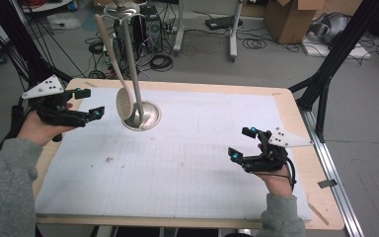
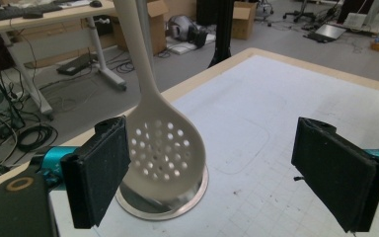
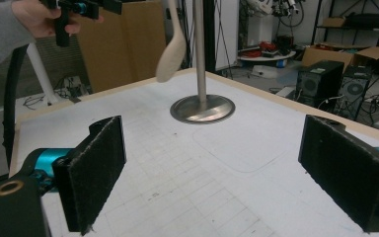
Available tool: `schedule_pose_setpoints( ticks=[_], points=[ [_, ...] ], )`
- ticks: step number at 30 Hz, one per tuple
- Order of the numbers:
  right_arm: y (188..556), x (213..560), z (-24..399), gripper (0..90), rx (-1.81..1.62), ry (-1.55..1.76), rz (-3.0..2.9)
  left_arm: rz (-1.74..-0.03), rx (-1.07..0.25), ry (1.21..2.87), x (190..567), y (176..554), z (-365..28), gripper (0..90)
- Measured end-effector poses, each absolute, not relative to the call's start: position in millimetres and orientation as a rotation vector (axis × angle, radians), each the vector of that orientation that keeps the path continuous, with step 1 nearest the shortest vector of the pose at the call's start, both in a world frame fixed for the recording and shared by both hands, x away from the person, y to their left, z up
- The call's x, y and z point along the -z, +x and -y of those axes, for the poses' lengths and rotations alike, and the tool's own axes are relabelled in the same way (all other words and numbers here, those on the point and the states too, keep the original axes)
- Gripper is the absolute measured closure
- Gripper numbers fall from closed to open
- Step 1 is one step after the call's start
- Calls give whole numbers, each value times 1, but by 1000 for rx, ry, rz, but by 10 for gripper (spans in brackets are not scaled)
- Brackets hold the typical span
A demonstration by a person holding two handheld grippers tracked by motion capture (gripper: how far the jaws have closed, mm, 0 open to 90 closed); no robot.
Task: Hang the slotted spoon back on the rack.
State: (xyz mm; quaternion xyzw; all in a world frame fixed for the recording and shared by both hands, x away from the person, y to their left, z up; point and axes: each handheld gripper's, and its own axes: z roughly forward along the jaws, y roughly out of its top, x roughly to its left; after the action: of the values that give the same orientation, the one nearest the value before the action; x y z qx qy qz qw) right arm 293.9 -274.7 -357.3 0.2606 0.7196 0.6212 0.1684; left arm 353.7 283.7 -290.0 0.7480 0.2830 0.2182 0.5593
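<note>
Slotted spoon hanging on its stand, both grippers released and clear of it.

Nearest the person, the right gripper (image 1: pixel 244 144) rests low over the white gridded mat (image 1: pixel 177 163) at the table's right side, its jaws spread apart with nothing between them. Farther in and to the left, the left gripper (image 1: pixel 90 103) is held above the mat's left edge, its jaws wide apart and empty; no earlier picture bears on them, and the pads touch nothing. Just beyond its jaws hangs the pale slotted spoon (image 2: pixel 163 148), bowl down, its perforated bowl just above the round metal base (image 1: pixel 150 118) of the utensil stand (image 1: pixel 133 64). The handle rises steeply to the hook at the stand's top, beside the upright pole. The stand sits on the mat's far left part, well apart from the right gripper.
</note>
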Motion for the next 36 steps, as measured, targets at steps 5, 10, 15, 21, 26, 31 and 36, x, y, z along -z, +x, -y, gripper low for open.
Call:
schedule_pose_setpoints(
  ticks=[5, 10, 15, 21, 26, 31, 36],
  points=[
    [294, 357, 274, 98, -1768, 733, -2049, -662, -522, 1734, 300, 344, -286, 146],
    [295, 357, 273, 98, -1763, 735, -2056, -672, -552, 1725, 314, 336, -287, 144],
    [296, 357, 272, 98, -1766, 734, -2049, -687, -580, 1727, 328, 327, -287, 140],
    [295, 357, 272, 98, -1766, 739, -2046, -743, -598, 1678, 341, 313, -294, 133],
    [295, 357, 270, 98, -1761, 737, -2055, -762, -609, 1654, 350, 300, -302, 133],
    [295, 357, 268, 98, -1755, 738, -2057, -774, -625, 1648, 359, 290, -308, 133],
    [296, 358, 269, 98, -1750, 738, -2051, -787, -643, 1623, 365, 281, -315, 127]
  ],
)
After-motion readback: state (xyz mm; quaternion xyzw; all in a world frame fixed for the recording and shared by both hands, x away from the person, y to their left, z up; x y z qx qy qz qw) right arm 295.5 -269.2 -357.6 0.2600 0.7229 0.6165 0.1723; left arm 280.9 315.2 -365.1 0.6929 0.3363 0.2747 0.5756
